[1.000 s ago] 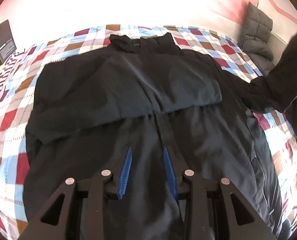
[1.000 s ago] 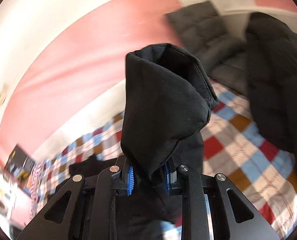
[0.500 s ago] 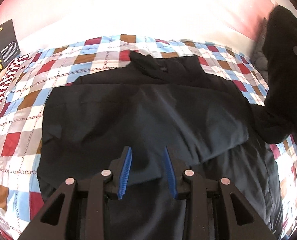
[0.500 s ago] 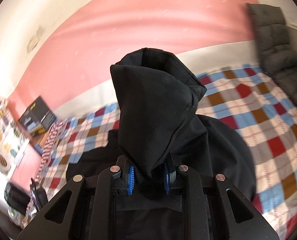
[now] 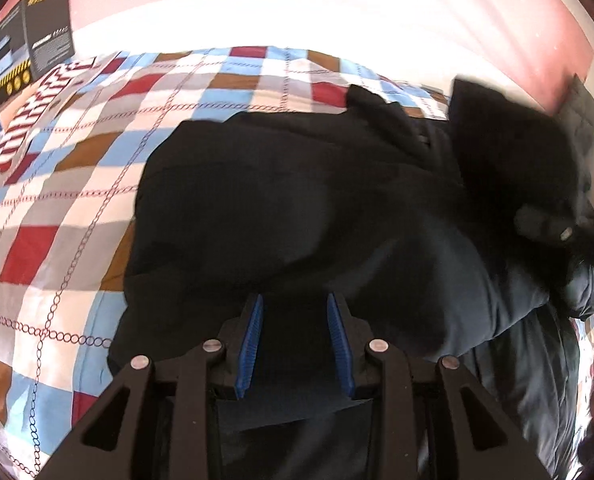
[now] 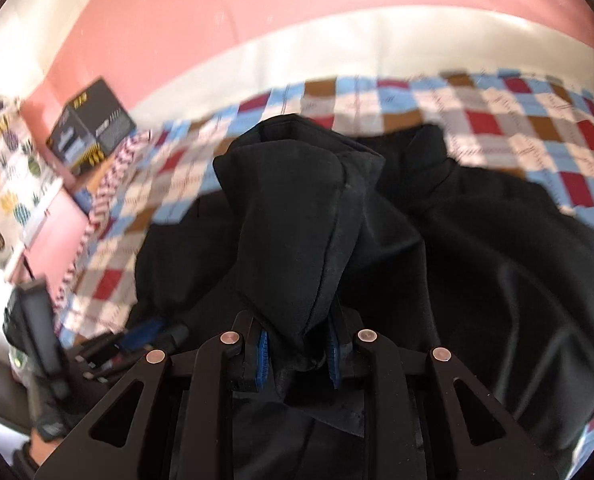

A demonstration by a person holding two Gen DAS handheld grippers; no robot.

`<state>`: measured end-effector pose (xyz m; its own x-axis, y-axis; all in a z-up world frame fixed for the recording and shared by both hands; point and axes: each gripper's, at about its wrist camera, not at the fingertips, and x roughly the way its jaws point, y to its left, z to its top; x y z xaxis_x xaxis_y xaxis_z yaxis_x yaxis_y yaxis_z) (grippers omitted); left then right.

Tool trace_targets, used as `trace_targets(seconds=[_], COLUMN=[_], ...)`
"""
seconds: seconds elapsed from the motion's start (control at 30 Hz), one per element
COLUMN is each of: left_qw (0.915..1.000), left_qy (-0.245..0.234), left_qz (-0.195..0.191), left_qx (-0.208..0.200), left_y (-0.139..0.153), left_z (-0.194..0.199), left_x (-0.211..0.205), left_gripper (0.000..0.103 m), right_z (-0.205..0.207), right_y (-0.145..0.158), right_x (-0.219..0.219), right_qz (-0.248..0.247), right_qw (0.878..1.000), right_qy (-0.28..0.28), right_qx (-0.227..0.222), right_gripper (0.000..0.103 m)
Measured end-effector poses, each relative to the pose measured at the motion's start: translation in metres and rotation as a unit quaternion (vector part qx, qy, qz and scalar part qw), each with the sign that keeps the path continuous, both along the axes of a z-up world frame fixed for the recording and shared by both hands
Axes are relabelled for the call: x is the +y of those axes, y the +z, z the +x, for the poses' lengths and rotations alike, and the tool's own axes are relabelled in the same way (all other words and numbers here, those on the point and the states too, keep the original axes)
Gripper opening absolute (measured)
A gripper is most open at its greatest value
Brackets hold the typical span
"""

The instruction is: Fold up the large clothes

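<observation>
Sleeve-fold step, judged. Black jacket [image 5: 317, 208] spread on checked bedspread [image 5: 77, 168]. Right gripper [image 6: 297, 354] clamped on sleeve cuff [image 6: 293, 216], above body. Left gripper [image 5: 295, 340] parted, empty. Next: lay cuff across chest, release.

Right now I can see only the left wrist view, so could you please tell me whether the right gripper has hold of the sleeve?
Observer: Yes. The right gripper is shut on the black sleeve, and the cuff end stands up out of the jaws.
Operator: Thank you. Where is that sleeve compared with the jacket body?
Observer: It is held over the jacket, just left of the collar in the right wrist view.
Operator: Is there anything beside the bed that I cannot see?
Observer: A pineapple-print cloth hangs left of the black box.
</observation>
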<state>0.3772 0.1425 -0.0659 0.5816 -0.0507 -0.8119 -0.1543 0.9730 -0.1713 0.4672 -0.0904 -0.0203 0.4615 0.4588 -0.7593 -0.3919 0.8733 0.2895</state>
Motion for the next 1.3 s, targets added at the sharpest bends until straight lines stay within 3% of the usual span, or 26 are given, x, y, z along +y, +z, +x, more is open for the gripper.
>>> trace_targets(seconds=[0.07,0.17,0.23,0.3,0.43,0.7,0.8,0.9,0.97,1.0,1.07,1.1,1.23,1.27,1.3], left_qw=[1.0000,0.9998,0.9996,0.9994,0.9980,0.9833,0.9795,0.9835,0.9859,0.9855,0.9876,0.9889,0.9909,0.9907,0.9916], left_qy=[0.001,0.002,0.002,0.003,0.003,-0.026,-0.051,-0.044,-0.032,-0.030,-0.028,-0.030,-0.021,-0.017,-0.015], left_qz=[-0.007,-0.018,-0.025,-0.032,-0.060,-0.172,-0.193,-0.175,-0.163,-0.165,-0.153,-0.145,-0.103,-0.103,-0.099], left_qx=[-0.004,-0.009,-0.010,-0.012,-0.022,-0.053,-0.028,0.006,0.020,0.022,0.021,0.008,-0.084,-0.087,-0.081], left_y=[-0.002,-0.001,0.001,0.005,0.019,0.053,0.047,0.030,0.018,0.014,0.013,0.018,0.060,0.062,0.059], left_z=[-0.003,-0.005,-0.006,-0.007,-0.010,0.010,0.030,0.050,0.058,0.058,0.055,0.050,0.024,0.023,0.025], left_x=[0.005,0.011,0.014,0.016,0.019,0.000,-0.021,-0.037,-0.040,-0.040,-0.041,-0.040,-0.029,-0.025,-0.021], left_gripper=[0.035,0.035,0.036,0.040,0.044,0.071,0.073,0.073,0.068,0.049,0.024,0.017,0.014,0.014,0.014], right_z=[0.000,-0.002,-0.006,-0.012,-0.025,-0.022,-0.018,-0.014,-0.013,-0.013,-0.012,-0.010,-0.005,-0.005,-0.003], right_y=[-0.014,-0.026,-0.029,-0.028,-0.011,0.024,0.028,0.026,0.023,0.022,0.018,0.015,0.005,0.004,0.003], right_x=[0.011,0.017,0.020,0.022,0.018,-0.055,-0.090,-0.124,-0.145,-0.154,-0.172,-0.183,-0.217,-0.221,-0.223], right_qz=[-0.006,0.000,0.016,0.045,0.059,0.062,0.060,0.056,0.049,0.046,0.040,0.036,0.037,0.037,0.031], right_qw=[1.000,1.000,0.999,0.996,0.995,0.997,0.997,0.996,0.995,0.994,0.992,0.991,0.984,0.983,0.981], right_qy=[0.007,0.018,0.034,0.059,0.080,0.010,-0.024,-0.056,-0.076,-0.086,-0.107,-0.122,-0.169,-0.177,-0.185], right_qx=[0.008,0.020,0.027,0.040,0.015,-0.035,-0.042,-0.040,-0.041,-0.042,-0.043,-0.042,-0.035,-0.039,-0.042], right_gripper=[0.026,0.036,0.061,0.070,0.070,0.070,0.070,0.070,0.070,0.070,0.070,0.070,0.068,0.062,0.039])
